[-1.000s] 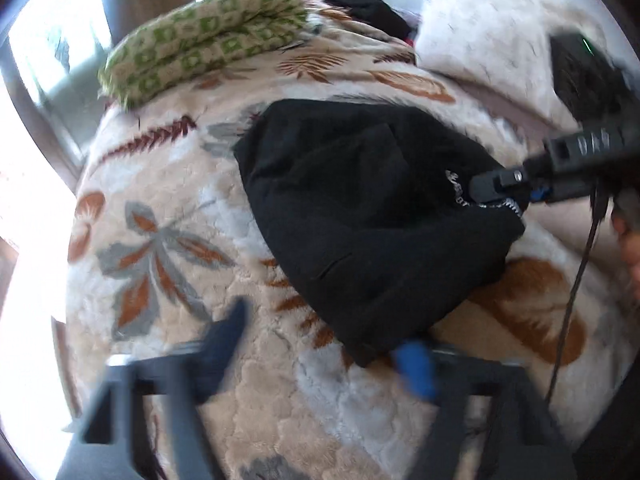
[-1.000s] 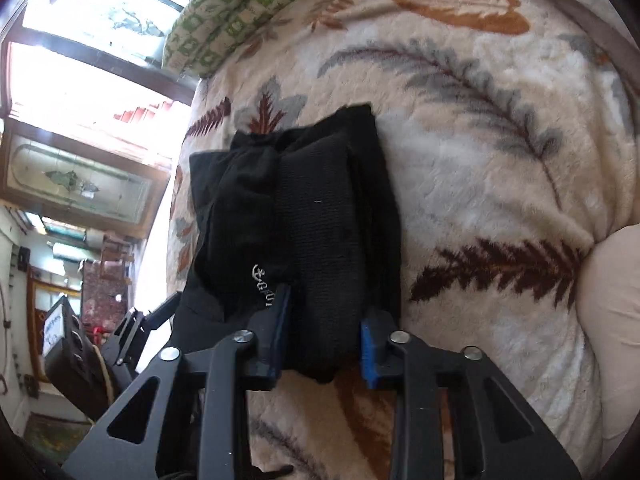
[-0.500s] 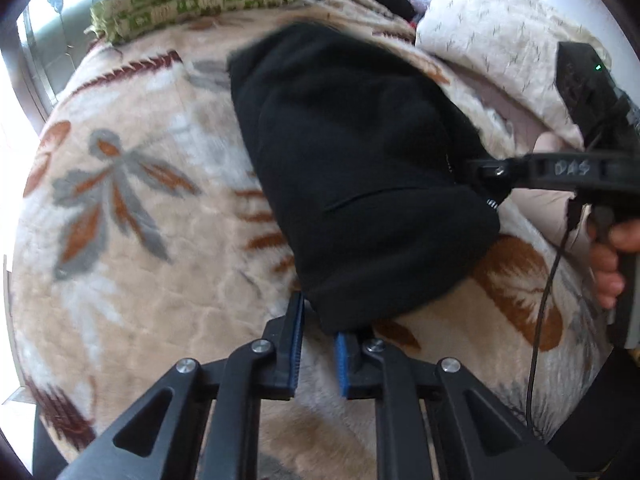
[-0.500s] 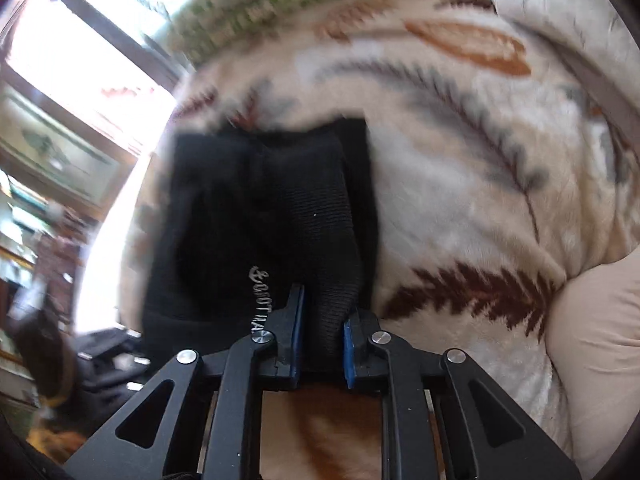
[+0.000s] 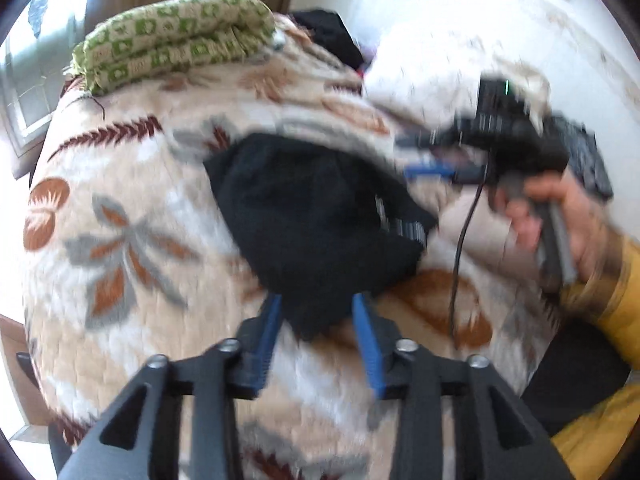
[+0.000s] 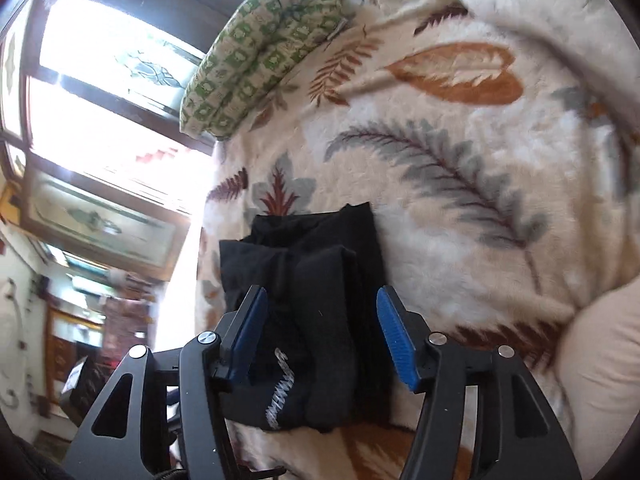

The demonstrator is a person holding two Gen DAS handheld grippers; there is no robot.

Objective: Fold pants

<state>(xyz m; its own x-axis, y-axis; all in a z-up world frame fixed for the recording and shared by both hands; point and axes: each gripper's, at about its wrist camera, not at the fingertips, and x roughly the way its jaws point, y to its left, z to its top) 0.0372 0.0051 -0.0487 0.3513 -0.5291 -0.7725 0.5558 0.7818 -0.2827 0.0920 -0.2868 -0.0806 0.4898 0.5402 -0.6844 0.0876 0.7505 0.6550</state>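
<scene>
Both tools' jaws just opened: left tool (image 5: 316,320) and right tool (image 6: 334,336) straddle the folded pants (image 6: 316,300) ungripped. Advice: withdraw straight back, avoid snagging folds.

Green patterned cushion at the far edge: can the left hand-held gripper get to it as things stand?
Probably yes. The left hand-held gripper has just opened and grips nothing, though the folded black pants lie just ahead between its pads. The cushion sits beyond them with nothing on it, across open blanket.
</scene>
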